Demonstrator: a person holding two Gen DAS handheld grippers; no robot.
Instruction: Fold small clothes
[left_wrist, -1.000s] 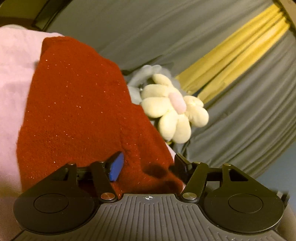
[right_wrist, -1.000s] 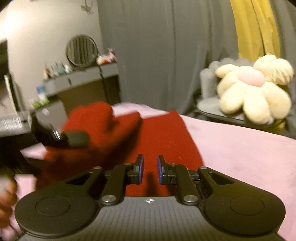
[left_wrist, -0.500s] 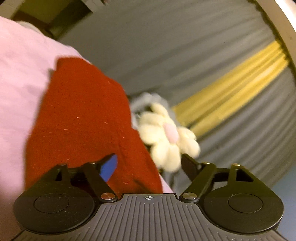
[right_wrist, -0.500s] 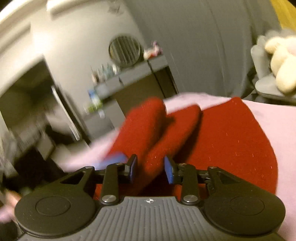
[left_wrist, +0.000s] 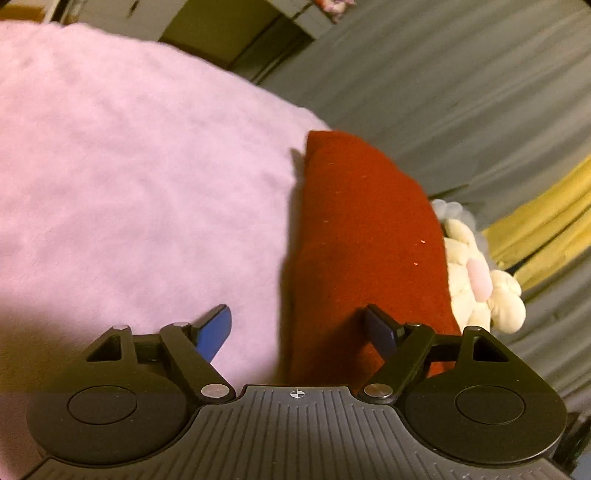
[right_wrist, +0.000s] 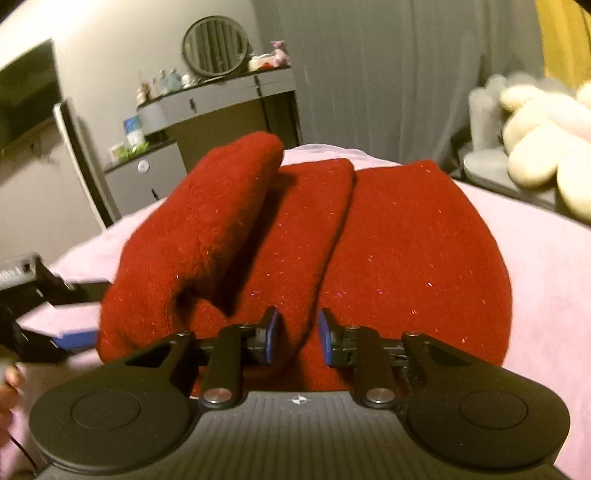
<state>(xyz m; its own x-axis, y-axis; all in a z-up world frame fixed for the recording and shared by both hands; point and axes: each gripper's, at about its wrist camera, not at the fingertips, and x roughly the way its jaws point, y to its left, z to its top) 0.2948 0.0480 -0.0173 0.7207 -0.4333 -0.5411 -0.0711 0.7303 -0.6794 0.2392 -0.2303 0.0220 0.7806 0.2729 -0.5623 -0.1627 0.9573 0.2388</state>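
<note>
Left tool (left_wrist: 297, 328) spread wide, right tool (right_wrist: 297, 332) narrowly parted, red garment (right_wrist: 388, 258), pink blanket (left_wrist: 129, 166), grey curtain (left_wrist: 461, 92).

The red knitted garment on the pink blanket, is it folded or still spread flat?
Partly folded. On the red garment one flap overlaps the flat part along a straight edge, and a rolled hump rises at its left.

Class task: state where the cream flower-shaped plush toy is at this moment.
In the right wrist view, the cream flower-shaped plush toy sits at far right on a grey chair, beyond the pink blanket and right of the red knitted garment.
</note>
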